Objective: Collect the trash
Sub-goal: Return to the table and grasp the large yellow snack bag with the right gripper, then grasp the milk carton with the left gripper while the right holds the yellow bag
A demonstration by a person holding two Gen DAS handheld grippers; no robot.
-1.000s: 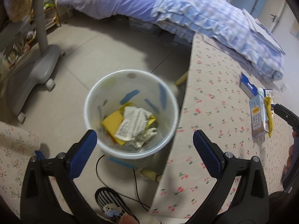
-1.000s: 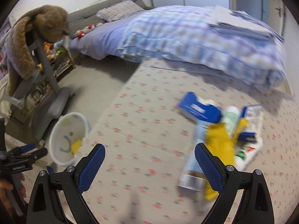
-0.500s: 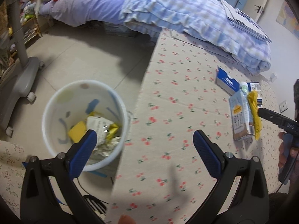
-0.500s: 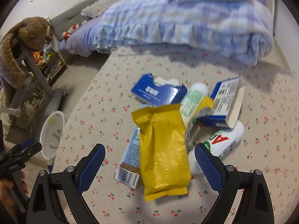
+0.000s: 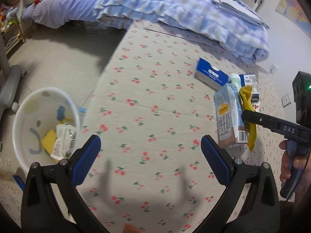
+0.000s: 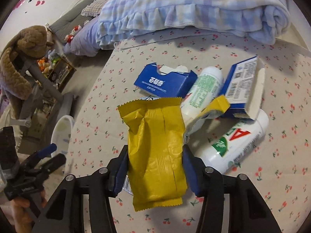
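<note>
white trash bin [image 5: 29, 120] on floor far left, part filled. left gripper [image 5: 149, 151] spread, empty, over cherry-print tablecloth [image 5: 147, 89]. right gripper [image 6: 155, 167] closing, pads against yellow wrapper [image 6: 155, 145] atop milk carton [image 5: 227, 120]. risk: thin crinkly wrapper slipping, or carton pinched too.

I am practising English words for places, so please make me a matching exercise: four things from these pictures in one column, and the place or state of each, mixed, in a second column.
Things:
1. yellow wrapper
2. white bin
3. blue box
4. left gripper

Places or states:
A. on the floor beside the table, with trash inside
B. open, with nothing between its fingers
C. between the fingers of the closing right gripper
D. lying torn open on the cherry-print cloth, at the far side of the pile

Pairs: 1-C, 2-A, 3-D, 4-B
</note>
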